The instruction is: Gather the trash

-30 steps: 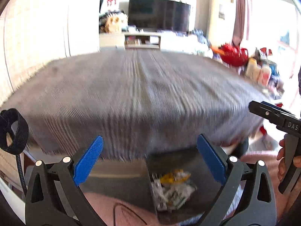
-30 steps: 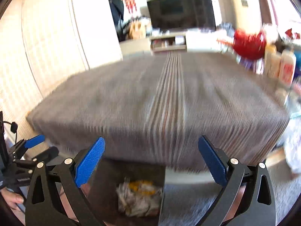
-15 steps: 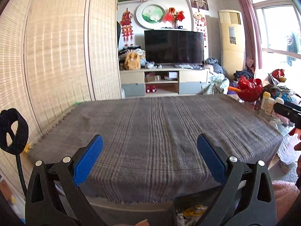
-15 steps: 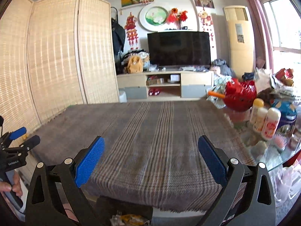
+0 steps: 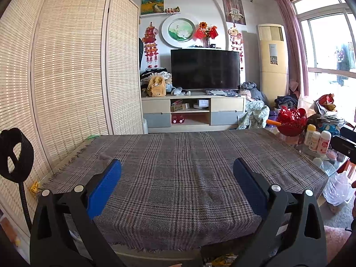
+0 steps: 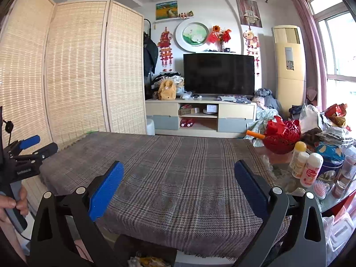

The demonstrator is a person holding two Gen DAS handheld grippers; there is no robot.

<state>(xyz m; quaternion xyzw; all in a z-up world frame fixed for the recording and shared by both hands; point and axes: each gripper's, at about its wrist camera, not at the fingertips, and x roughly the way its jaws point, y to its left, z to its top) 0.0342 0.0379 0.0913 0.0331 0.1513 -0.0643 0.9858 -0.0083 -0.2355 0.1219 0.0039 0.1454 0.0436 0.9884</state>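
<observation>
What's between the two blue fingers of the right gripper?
Only bare plaid cloth shows between the open right gripper fingers, in the right wrist view.

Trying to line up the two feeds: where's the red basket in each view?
Left wrist: red basket at the right, past the far right corner of the plaid cloth, behind the bottles.
Right wrist: red basket at the right, nearer the middle of the frame, beside the cloth's far right corner, behind the bottles.
Shared landmark: the TV, top centre in both.
</observation>
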